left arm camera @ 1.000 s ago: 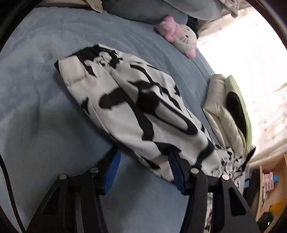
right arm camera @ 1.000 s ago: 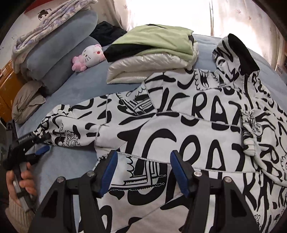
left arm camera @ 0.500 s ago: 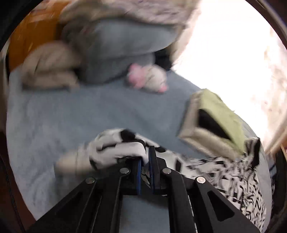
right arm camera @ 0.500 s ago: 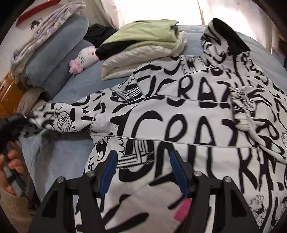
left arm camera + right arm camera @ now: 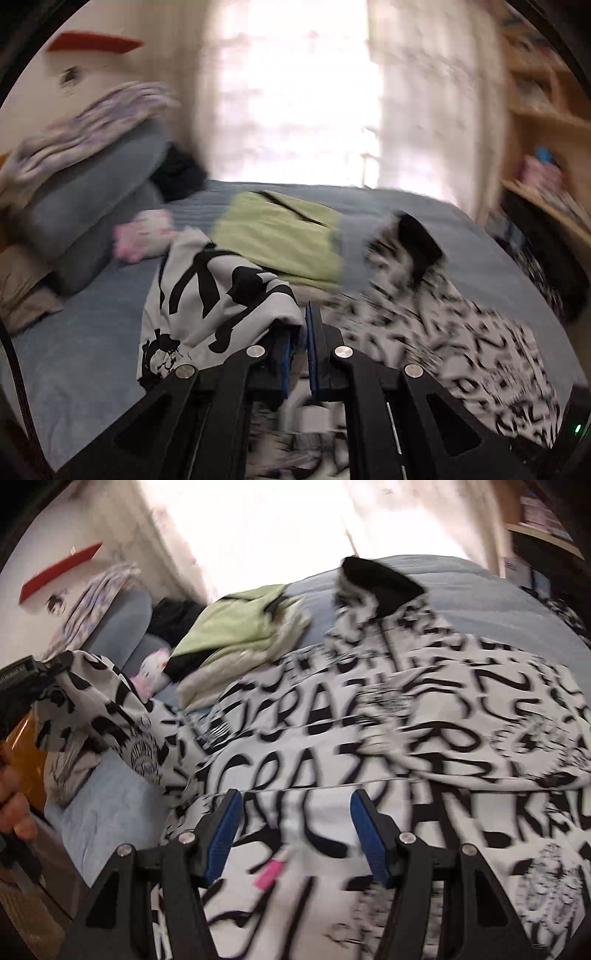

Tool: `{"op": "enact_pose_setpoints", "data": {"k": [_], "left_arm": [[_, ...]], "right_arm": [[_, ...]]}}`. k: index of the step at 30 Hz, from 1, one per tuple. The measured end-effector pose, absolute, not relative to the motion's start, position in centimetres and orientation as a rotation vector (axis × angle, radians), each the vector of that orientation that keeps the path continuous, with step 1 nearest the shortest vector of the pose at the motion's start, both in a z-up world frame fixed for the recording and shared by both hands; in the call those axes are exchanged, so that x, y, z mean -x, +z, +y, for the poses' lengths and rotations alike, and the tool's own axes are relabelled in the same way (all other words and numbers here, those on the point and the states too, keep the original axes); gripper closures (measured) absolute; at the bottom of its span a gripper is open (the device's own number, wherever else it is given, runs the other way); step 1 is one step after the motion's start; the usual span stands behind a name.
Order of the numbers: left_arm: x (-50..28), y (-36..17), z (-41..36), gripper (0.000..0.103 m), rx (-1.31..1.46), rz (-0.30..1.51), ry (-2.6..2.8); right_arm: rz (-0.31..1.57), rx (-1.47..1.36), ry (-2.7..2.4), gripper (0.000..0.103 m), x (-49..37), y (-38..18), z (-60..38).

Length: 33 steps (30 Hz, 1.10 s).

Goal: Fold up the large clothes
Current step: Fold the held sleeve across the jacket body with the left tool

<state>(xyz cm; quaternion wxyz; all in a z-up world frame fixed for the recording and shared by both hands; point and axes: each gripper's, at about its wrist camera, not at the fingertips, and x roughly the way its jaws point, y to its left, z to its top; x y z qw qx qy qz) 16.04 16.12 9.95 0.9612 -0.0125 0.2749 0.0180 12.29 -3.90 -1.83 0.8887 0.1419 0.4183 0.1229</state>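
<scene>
One garment matters: a black-and-white lettered hoodie (image 5: pixel 388 738) spread across the blue bed (image 5: pixel 480 590), its hood (image 5: pixel 376 583) pointing toward the bright window, so the long axis appears to run from the near hem up to that hood. The left gripper (image 5: pixel 301 332) is clamped on the sleeve (image 5: pixel 221 295) near its cuff, lifting it clear of the bedding. The right gripper (image 5: pixel 295 827) hangs over the lower front with jaws apart, holding nothing. The fabric looks soft, thick and fairly heavy; it will droop, so cuffs, hem corners and shoulder seams are probably the best holds.
</scene>
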Motion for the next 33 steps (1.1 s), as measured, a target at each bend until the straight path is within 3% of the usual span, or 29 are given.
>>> {"op": "enact_pose_setpoints", "data": {"k": [5, 7, 9, 14, 19, 33], "left_arm": [[-17.2, 4.8, 6.4, 0.097, -0.1, 0.675, -0.087], [-17.6, 1.9, 3.2, 0.091, -0.136, 0.757, -0.137], [-17.6, -0.8, 1.6, 0.083, -0.163, 0.834, -0.171], [-16.6, -5.7, -0.4, 0.08, -0.205, 0.943, -0.186], [-14.0, -5.6, 0.7, 0.05, -0.174, 0.936, -0.178], [-9.8, -5.6, 10.1, 0.047, -0.009, 0.974, -0.052]], "right_arm": [[0.86, -0.372, 0.161, 0.042, -11.4, -2.4, -9.7], [0.865, -0.393, 0.123, 0.042, -11.1, -2.8, -11.4], [0.879, -0.401, 0.073, 0.042, -10.9, -3.4, -13.1], [0.903, -0.428, 0.034, 0.042, -10.2, -4.5, -16.1], [0.918, -0.443, 0.039, 0.042, -9.8, -5.3, -17.0], [0.953, -0.386, 0.159, 0.042, -10.5, -5.7, -13.4]]}}
